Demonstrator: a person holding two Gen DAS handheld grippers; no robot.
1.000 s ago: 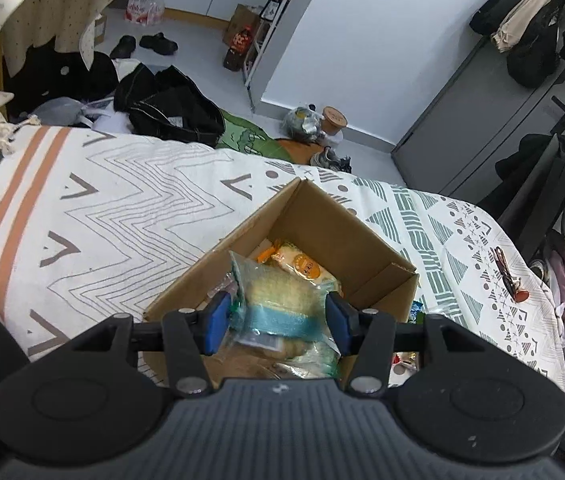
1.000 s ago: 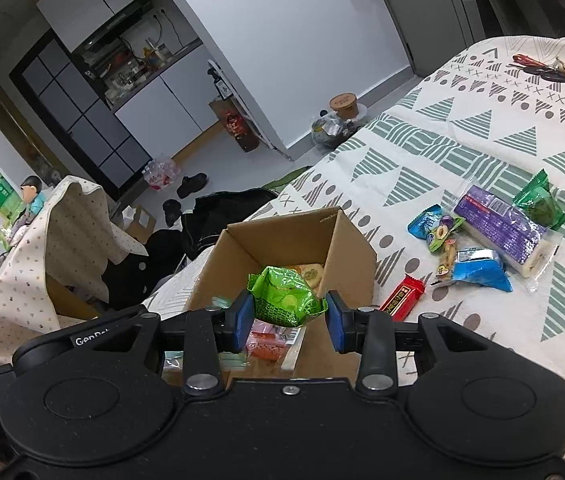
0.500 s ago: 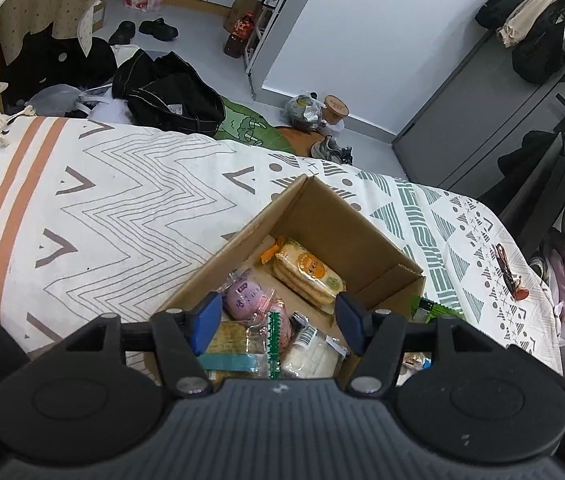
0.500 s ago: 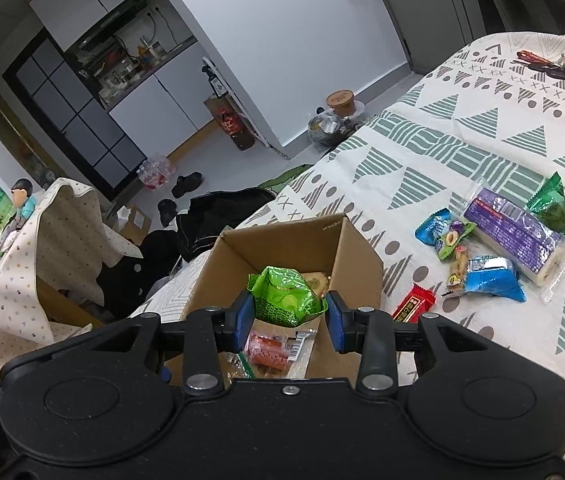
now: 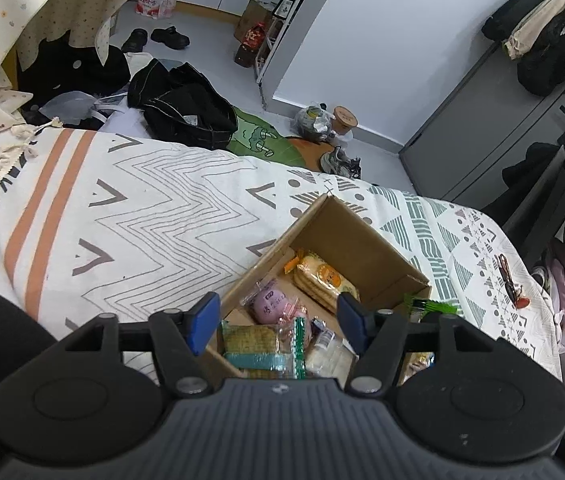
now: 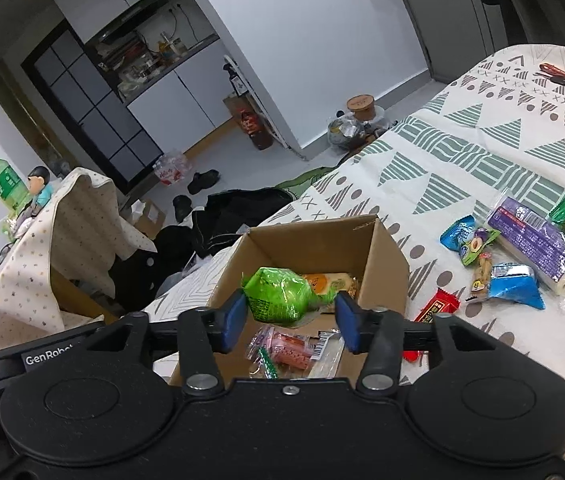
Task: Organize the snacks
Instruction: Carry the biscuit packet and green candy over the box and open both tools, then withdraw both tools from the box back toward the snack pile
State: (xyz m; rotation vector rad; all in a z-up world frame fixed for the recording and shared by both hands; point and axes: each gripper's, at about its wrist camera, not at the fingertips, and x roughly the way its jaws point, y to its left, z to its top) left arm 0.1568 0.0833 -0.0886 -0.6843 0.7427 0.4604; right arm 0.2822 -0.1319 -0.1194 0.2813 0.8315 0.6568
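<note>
The step in hand is dropping snacks into the box (image 6: pixel 386 264). The right gripper (image 6: pixel 288 322) hovers over it; its fingers seem to pinch a green packet (image 6: pixel 278 294), though contact is unclear. The left gripper (image 5: pixel 278 322) is wide open and empty above the box (image 5: pixel 362 240). Next, I think, release inside the walls; more snacks (image 6: pixel 518 248) lie at 3 o'clock on the bed (image 6: pixel 482 140), with free space.

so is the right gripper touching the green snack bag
Cannot tell. In the right wrist view the green snack bag meets the left finger of the right gripper, but a gap shows at the other finger.
</note>
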